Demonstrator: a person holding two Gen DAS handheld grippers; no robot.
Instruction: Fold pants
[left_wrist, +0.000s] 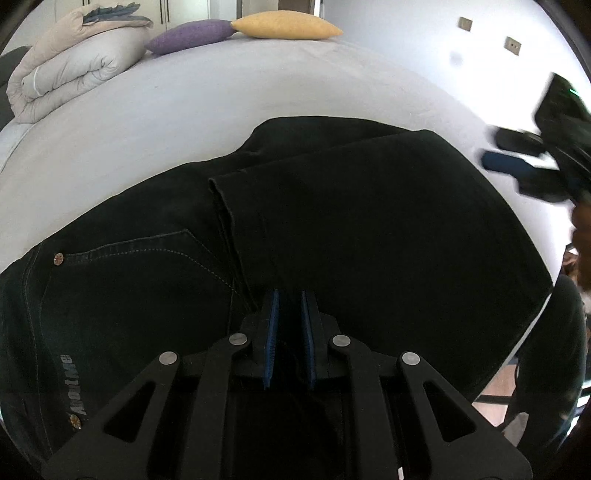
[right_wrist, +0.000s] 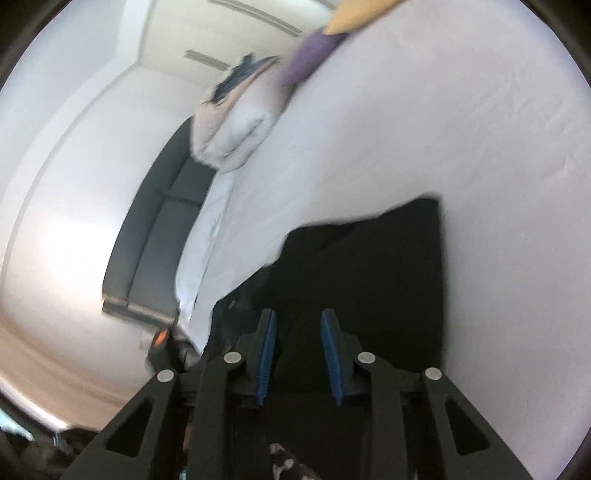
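Black jeans lie on the grey bed, the legs folded back over the seat so the hem lies near the back pocket. My left gripper hovers over the near edge of the jeans, jaws a small gap apart, nothing between them. My right gripper is open and empty above the jeans, tilted and blurred. It also shows in the left wrist view at the far right, off the jeans.
A rolled duvet, a purple cushion and a yellow cushion sit at the bed's far end. A dark sofa stands beside the bed. The person's body is at the right.
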